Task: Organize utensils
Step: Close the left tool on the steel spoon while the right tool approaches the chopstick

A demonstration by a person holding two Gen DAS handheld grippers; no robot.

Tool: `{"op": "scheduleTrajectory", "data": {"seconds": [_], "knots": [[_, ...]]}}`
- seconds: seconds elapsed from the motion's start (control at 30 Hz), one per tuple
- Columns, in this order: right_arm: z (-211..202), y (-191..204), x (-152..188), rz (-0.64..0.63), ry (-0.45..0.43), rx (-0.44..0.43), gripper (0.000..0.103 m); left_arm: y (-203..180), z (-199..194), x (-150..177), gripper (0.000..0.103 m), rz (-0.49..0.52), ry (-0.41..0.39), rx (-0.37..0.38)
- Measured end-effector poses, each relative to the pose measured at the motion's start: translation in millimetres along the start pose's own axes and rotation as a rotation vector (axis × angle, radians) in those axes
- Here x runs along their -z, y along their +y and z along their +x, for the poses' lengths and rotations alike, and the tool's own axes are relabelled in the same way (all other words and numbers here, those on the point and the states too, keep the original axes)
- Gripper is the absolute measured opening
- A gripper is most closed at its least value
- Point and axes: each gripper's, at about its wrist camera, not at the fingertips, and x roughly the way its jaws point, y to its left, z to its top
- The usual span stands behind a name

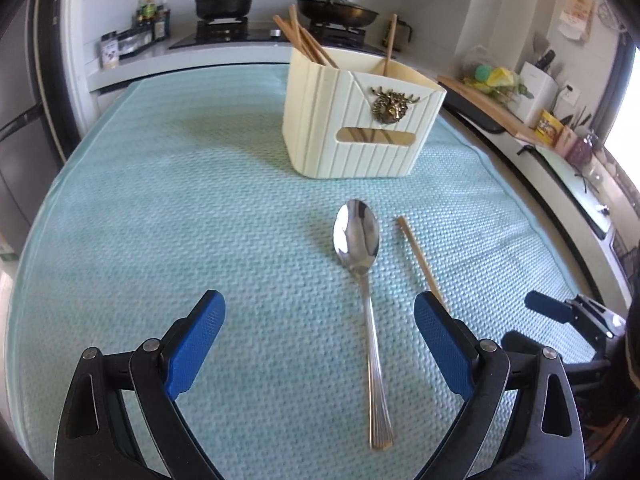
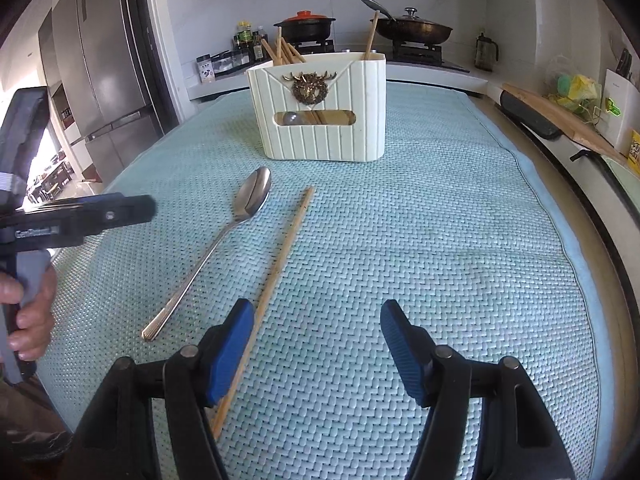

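Observation:
A steel spoon lies on the teal mat, bowl toward the cream utensil holder. My left gripper hovers open over the mat, and the spoon's handle runs between its blue fingers, nearer the right one. A single wooden chopstick lies right of the spoon. My right gripper is open and holds nothing; the chopstick passes just beside and under its left finger. The holder contains several chopsticks on its left side and one on its right. The left gripper shows at the left edge, held by a hand.
The teal mat covers the counter. Behind it a stove carries a black pot with a red lid and a pan. A wooden board and a knife block stand along the right. A fridge rises at the left.

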Motion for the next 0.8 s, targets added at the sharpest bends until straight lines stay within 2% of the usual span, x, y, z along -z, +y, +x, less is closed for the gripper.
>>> {"op": "scheduleTrajectory", "data": {"seconds": [0.23, 0.33, 0.43, 0.5, 0.53, 0.57, 0.63, 0.8], "knots": [[-9, -7, 1, 0.027, -0.012, 0.018, 0.067, -14, 57, -22, 0.096, 0.082, 0.053, -0.015], [-12, -13, 3, 0.038, -0.01, 0.033, 0.067, -16, 70, -25, 0.092, 0.102, 0.07, -0.035], [-10, -16, 1, 0.038, -0.004, 0.037, 0.067, -16, 78, -24, 0.078, 0.106, 0.086, 0.004], [-6, -16, -1, 0.032, 0.004, 0.037, 0.067, -18, 76, -23, 0.064, 0.142, 0.063, -0.007], [-3, -16, -3, 0.029, 0.009, 0.035, 0.067, -18, 74, -23, 0.049, 0.151, 0.049, -0.011], [1, -15, -5, 0.029, 0.016, 0.031, 0.067, -15, 72, -23, 0.043, 0.143, 0.05, 0.001], [10, -14, -11, 0.031, 0.032, 0.015, 0.067, -7, 68, -23, 0.043, 0.106, 0.052, 0.019], [47, -1, -37, 0.0, 0.091, -0.018, 0.067, 14, 53, -14, 0.043, 0.061, 0.05, -0.009]]}}
